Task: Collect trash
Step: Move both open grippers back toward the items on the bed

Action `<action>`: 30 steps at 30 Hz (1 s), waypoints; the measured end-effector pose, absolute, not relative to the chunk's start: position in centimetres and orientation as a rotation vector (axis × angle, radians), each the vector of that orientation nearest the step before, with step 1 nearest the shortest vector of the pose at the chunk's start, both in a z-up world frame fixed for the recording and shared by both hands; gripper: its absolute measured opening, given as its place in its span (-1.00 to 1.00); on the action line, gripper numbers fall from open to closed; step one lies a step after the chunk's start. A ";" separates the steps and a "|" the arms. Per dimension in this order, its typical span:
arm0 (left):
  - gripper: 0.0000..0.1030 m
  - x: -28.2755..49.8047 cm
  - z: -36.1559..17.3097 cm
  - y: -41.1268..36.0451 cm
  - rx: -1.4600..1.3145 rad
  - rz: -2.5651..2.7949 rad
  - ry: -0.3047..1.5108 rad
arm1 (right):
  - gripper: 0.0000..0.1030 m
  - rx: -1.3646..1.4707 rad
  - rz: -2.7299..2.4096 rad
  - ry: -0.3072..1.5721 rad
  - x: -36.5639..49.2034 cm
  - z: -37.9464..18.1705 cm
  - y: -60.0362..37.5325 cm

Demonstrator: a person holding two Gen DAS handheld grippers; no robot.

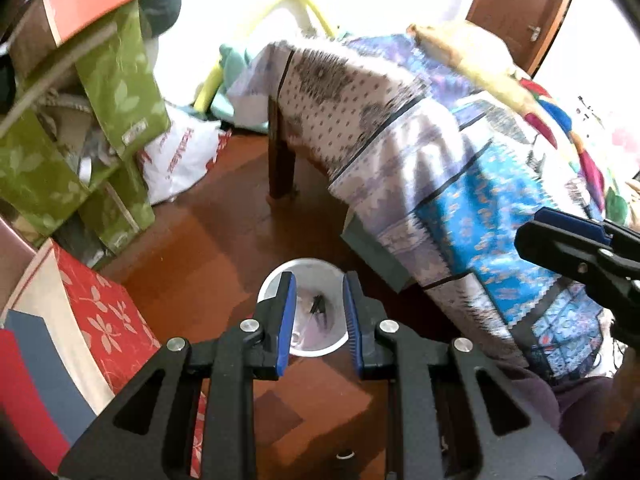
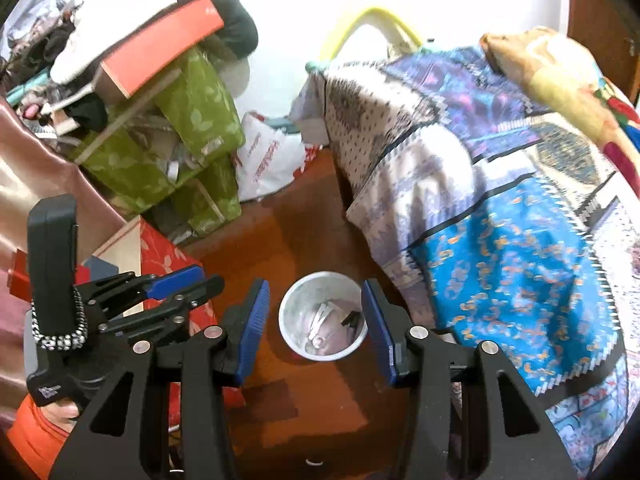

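A small white trash bin (image 1: 304,270) stands on the brown wooden floor by the bed; it also shows in the right wrist view (image 2: 296,294). Scraps of pale and dark trash (image 2: 332,328) lie inside it. My left gripper (image 1: 319,284) hovers above the bin, open and empty. My right gripper (image 2: 316,294) also hovers above the bin, open wide and empty. The right gripper shows at the right edge of the left wrist view (image 1: 532,228), and the left gripper shows at the left of the right wrist view (image 2: 208,278).
A bed with a patterned blue and white cover (image 2: 500,220) fills the right side. Green boxes (image 2: 188,136), a white plastic bag (image 2: 268,156) and a red flowered box (image 1: 100,312) crowd the left. A brown door (image 1: 516,4) stands at the back right.
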State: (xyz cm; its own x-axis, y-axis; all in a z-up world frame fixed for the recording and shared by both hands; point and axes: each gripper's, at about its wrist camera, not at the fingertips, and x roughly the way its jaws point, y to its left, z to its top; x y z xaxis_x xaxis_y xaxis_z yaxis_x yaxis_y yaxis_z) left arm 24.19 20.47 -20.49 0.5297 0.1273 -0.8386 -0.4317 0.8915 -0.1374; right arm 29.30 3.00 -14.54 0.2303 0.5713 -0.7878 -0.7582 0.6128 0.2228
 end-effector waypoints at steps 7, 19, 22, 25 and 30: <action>-0.55 24.0 -14.6 16.0 -0.276 0.306 0.863 | -0.14 -0.165 0.874 0.867 29.0 -10.9 -1.6; -0.36 28.7 -9.0 5.3 -0.214 0.153 0.758 | -0.14 -0.065 0.714 0.729 31.2 -6.5 -13.6; -0.33 30.7 -9.0 2.7 -0.217 0.103 0.763 | -0.14 -0.052 0.646 0.713 32.4 -6.3 -17.5; -0.33 33.3 -9.3 -0.3 -0.202 0.059 0.773 | -0.14 -0.048 0.576 0.708 33.8 -6.6 -20.7; -0.03 37.8 -10.1 -5.6 -0.157 -0.017 0.796 | -0.14 -0.020 0.472 0.735 36.5 -7.9 -25.5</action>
State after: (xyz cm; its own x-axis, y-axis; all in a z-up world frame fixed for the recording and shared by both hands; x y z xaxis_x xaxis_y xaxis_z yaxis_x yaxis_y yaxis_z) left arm 37.84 -5.60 -10.15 0.7002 -0.0743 -0.7100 -0.0441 0.9882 -0.1468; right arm 36.53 -25.48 -7.86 0.6420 0.4070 -0.6497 -0.4208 0.8955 0.1450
